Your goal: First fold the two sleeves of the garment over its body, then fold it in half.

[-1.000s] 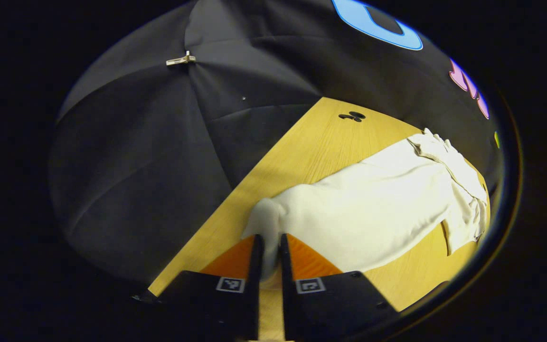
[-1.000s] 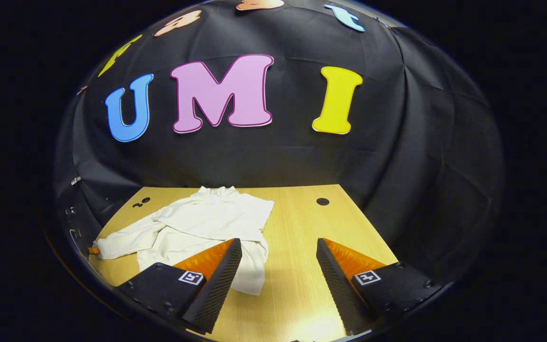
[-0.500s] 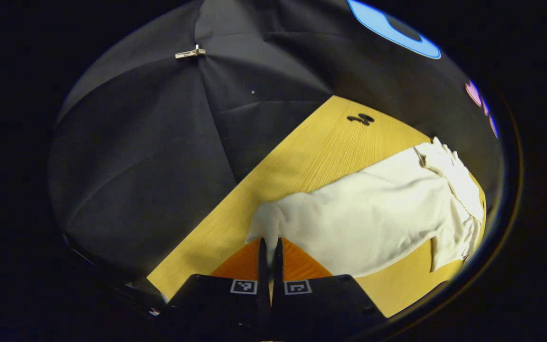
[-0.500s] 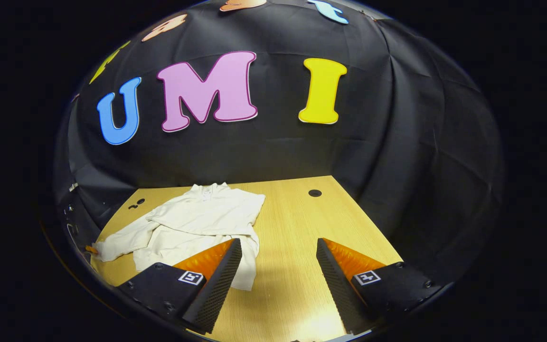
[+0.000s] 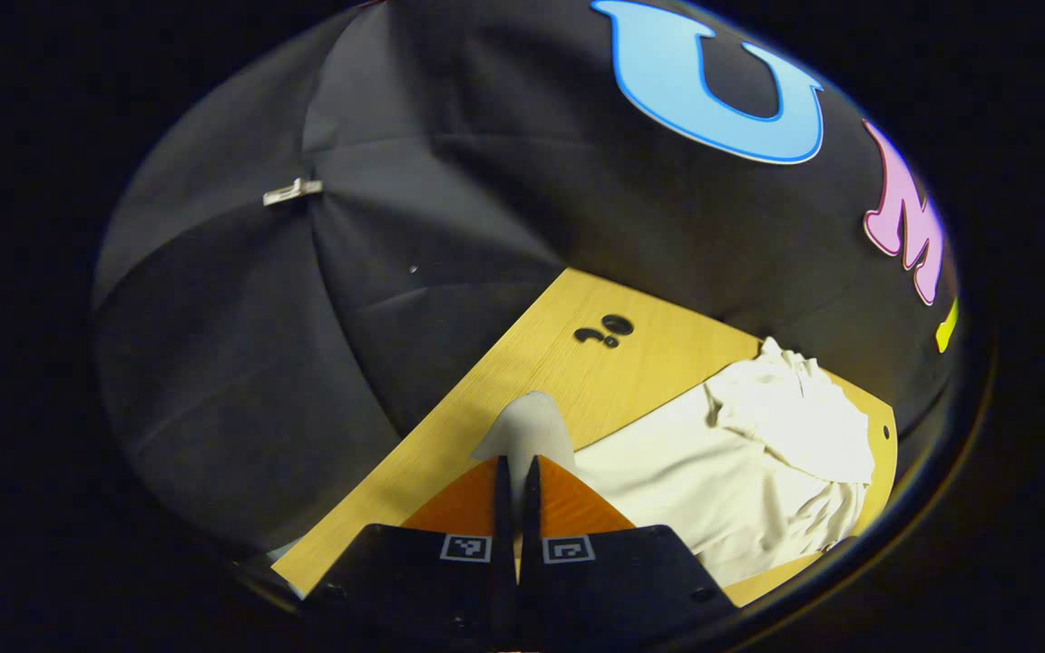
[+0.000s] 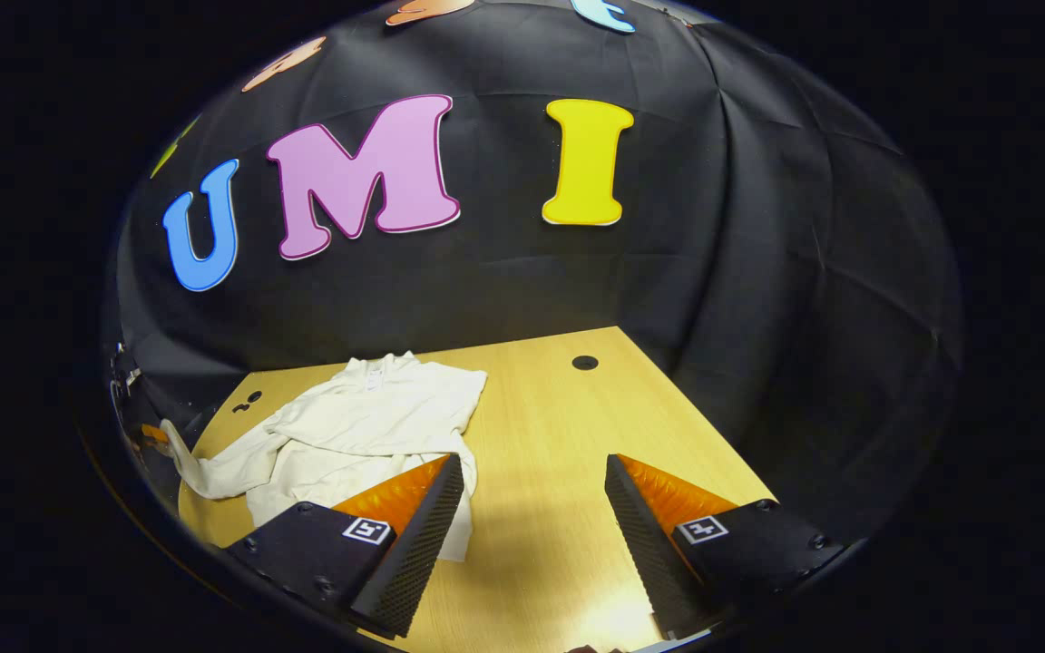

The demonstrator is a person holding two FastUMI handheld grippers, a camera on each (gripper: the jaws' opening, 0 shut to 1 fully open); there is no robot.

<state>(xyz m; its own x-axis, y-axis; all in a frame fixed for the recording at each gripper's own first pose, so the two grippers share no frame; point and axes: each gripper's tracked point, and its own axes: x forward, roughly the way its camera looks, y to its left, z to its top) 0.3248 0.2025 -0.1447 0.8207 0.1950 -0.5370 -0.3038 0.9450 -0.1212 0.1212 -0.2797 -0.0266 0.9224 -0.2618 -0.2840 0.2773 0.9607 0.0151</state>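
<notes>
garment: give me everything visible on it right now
The garment is a cream, soft knit-looking long-sleeved top lying rumpled on the wooden table, collar toward the back wall. One sleeve already lies folded across its body. The other sleeve trails off to the side, its cuff pinched in the left gripper, whose jaws are shut on it and hold it lifted above the table. The right gripper hangs open near the hem, not touching it.

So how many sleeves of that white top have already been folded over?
1. One sleeve lies across the cream-white garment. The other sleeve is lifted off the wooden table, its cuff pinched in the left gripper.
</notes>
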